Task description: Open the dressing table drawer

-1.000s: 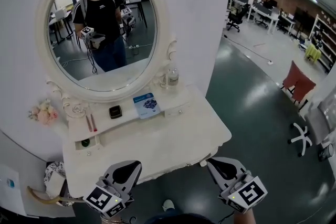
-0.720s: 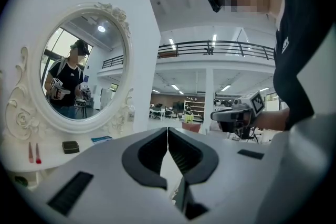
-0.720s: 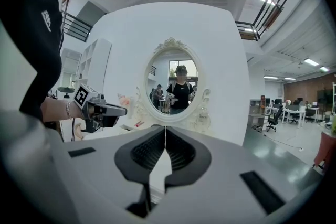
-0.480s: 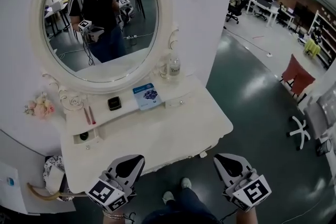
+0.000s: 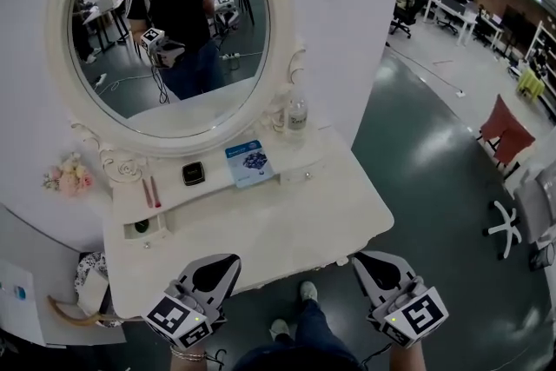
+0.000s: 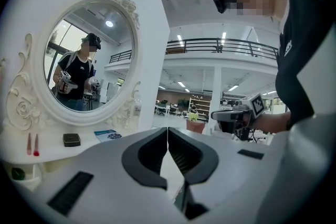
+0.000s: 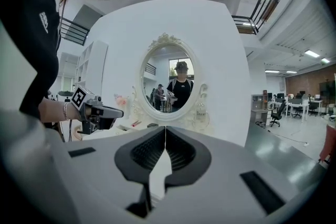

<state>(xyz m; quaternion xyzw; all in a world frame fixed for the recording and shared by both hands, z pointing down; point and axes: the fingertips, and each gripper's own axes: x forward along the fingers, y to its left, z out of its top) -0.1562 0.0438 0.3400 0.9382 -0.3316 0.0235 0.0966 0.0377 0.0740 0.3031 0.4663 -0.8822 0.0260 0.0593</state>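
The white dressing table stands under an oval mirror. Its raised shelf has a small drawer front with a knob at the right. At the shelf's left end is a small compartment with a dark thing inside. Another knob shows under the table's front edge. My left gripper and right gripper hover just in front of that edge, both shut and empty. The left gripper view shows its jaws pressed together. In the right gripper view its jaws are pressed together too.
On the shelf lie a blue booklet, a black box, two red sticks and a clear bottle. Pink flowers hang at the left. A patterned bin stands beside the table, and a red chair at the far right.
Both grippers have drifted slightly along the table's front edge and stayed shut. The view has shifted, and the person's legs and shoes now show below the table edge.
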